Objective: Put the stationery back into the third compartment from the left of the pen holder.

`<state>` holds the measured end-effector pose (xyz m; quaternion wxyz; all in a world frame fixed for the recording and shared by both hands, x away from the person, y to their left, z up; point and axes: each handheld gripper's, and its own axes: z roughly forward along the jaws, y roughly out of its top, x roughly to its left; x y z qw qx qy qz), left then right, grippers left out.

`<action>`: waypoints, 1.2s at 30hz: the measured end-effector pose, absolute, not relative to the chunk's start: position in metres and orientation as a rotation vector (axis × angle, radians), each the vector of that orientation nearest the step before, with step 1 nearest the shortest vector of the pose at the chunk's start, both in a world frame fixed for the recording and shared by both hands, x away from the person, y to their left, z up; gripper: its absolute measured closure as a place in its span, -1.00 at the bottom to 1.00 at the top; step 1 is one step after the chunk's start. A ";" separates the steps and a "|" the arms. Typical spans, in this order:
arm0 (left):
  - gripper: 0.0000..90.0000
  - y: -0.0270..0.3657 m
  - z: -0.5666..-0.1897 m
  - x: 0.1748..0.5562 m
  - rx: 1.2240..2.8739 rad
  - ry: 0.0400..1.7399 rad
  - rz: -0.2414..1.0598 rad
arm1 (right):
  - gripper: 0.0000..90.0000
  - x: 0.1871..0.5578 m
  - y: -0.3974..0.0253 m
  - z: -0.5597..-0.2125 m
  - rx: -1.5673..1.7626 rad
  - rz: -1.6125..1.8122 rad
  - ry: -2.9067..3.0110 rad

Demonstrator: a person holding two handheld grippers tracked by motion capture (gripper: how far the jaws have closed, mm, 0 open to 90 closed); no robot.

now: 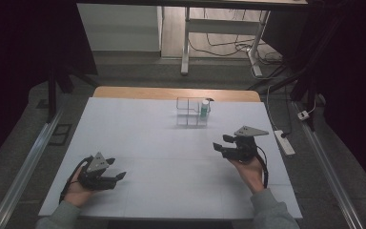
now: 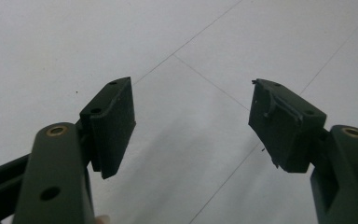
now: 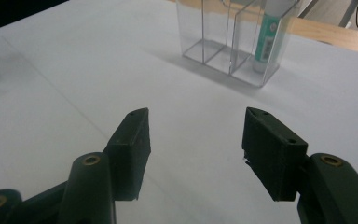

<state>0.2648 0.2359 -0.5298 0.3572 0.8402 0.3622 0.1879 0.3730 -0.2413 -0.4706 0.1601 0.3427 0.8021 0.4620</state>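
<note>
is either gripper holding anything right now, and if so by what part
Nothing is held. The left gripper and the right gripper both have open, empty jaws over the white table; the tube stands in the clear organizer.

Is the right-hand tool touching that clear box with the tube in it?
Apart. In the right gripper view, bare white table lies between the open right tool and the clear box; the high view shows the same gap.

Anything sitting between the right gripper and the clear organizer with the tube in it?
Nothing. From the right gripper, jaws apart, to the clear organizer holding the tube, the right gripper view shows bare white table. The high view agrees.
</note>
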 end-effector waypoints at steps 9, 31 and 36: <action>-0.32 0.237 -0.530 0.265 2.162 0.945 0.483 | -0.15 0.345 -0.263 -0.484 0.950 1.245 2.347; -0.33 0.242 -0.530 0.267 2.139 0.988 0.454 | -0.24 0.323 -0.289 -0.501 0.922 1.202 2.376; -0.33 0.241 -0.530 0.266 2.141 0.987 0.454 | -0.24 0.323 -0.289 -0.501 0.916 1.202 2.377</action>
